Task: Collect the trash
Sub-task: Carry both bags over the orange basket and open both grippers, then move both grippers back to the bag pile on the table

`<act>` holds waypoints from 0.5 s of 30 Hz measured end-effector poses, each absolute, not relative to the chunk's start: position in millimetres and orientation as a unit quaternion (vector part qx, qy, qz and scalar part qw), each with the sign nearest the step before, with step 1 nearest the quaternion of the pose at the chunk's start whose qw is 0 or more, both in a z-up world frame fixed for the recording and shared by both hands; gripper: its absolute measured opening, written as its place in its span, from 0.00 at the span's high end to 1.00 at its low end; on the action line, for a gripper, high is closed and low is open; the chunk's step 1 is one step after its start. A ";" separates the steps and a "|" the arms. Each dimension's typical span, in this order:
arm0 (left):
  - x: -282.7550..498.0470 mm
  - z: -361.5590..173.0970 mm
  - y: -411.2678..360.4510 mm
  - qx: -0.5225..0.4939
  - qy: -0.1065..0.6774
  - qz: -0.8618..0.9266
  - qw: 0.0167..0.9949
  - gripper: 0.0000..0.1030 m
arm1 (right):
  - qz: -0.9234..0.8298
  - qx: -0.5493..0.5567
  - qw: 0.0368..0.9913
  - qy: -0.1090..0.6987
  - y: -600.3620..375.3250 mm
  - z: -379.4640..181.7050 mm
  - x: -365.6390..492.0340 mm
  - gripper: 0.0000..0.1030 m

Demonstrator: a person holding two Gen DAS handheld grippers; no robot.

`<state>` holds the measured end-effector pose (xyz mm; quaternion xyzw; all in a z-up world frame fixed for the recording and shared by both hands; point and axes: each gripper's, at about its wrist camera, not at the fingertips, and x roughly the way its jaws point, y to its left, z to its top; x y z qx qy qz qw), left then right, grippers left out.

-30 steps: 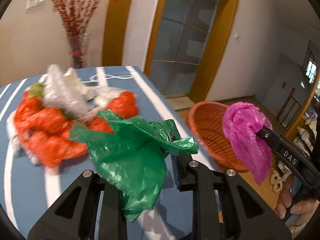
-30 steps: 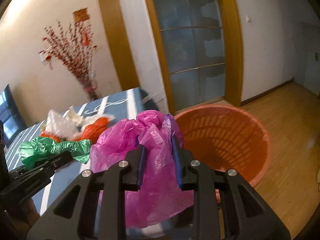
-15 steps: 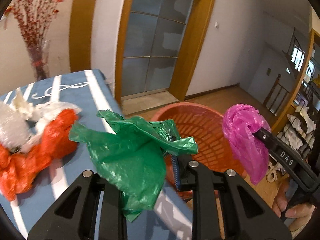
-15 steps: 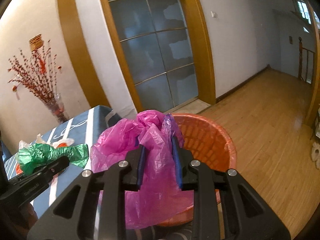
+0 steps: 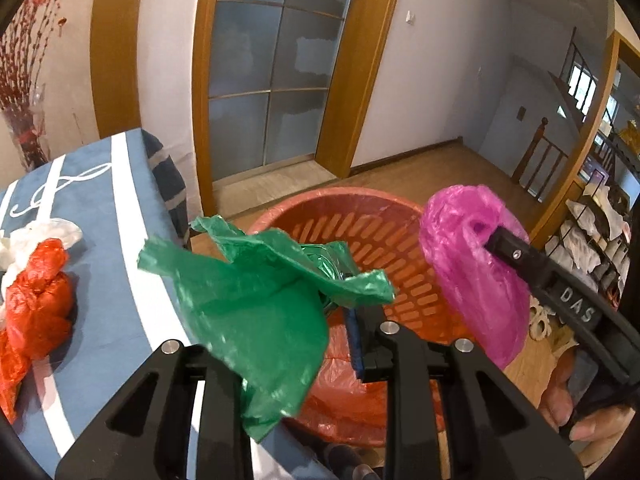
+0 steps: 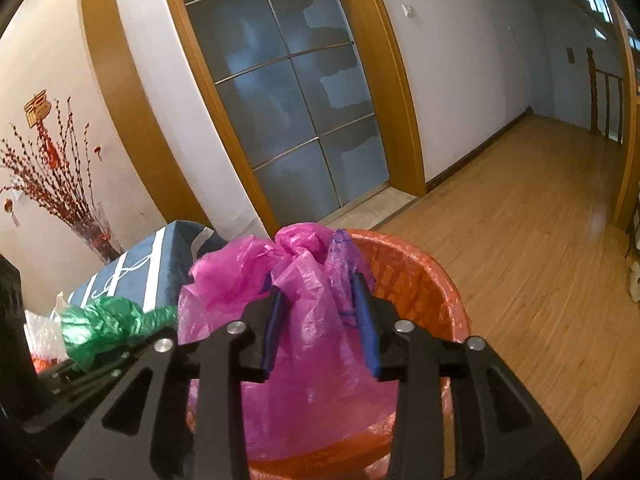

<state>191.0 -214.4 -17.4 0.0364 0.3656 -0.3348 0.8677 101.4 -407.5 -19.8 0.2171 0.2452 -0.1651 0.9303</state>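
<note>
While both pairs of jaws ease apart, two bags hang over the bin.

My right gripper [image 6: 320, 328] has just been opening, pads clear of the pink bag [image 6: 304, 344] draped between them; my left gripper [image 5: 320, 344] likewise loosens on the green bag [image 5: 256, 312]. Both hang above the orange basket [image 5: 360, 200] beside the bench [image 5: 100, 280]. Next: open wide, then fetch the red bags [image 5: 36, 312].

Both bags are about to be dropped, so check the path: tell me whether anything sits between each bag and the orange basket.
Nothing visible does. The green bag and the pink bag hang over the open mouth of the orange basket, with only its liner below. Both tongs have just been opening, bags between them.
</note>
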 end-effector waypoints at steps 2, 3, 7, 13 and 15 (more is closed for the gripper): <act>193.4 -19.7 -214.9 0.037 0.370 -0.332 0.867 0.61 | -0.166 0.222 0.929 0.246 -410.0 -21.6 103.4 0.58; 194.0 -21.5 -214.2 0.038 0.372 -0.329 0.867 0.58 | -0.166 0.224 0.928 0.247 -411.7 -22.5 103.8 0.56; 195.3 -25.9 -210.6 0.040 0.378 -0.319 0.868 0.55 | -0.170 0.227 0.925 0.252 -413.6 -26.9 107.1 0.51; 196.8 -21.5 -195.0 0.037 0.379 -0.294 0.877 0.52 | -0.196 0.175 0.922 0.285 -404.8 -27.8 114.6 0.41; 196.4 -19.1 -189.4 0.033 0.378 -0.291 0.878 0.51 | -0.190 0.174 0.924 0.282 -402.1 -26.0 114.6 0.41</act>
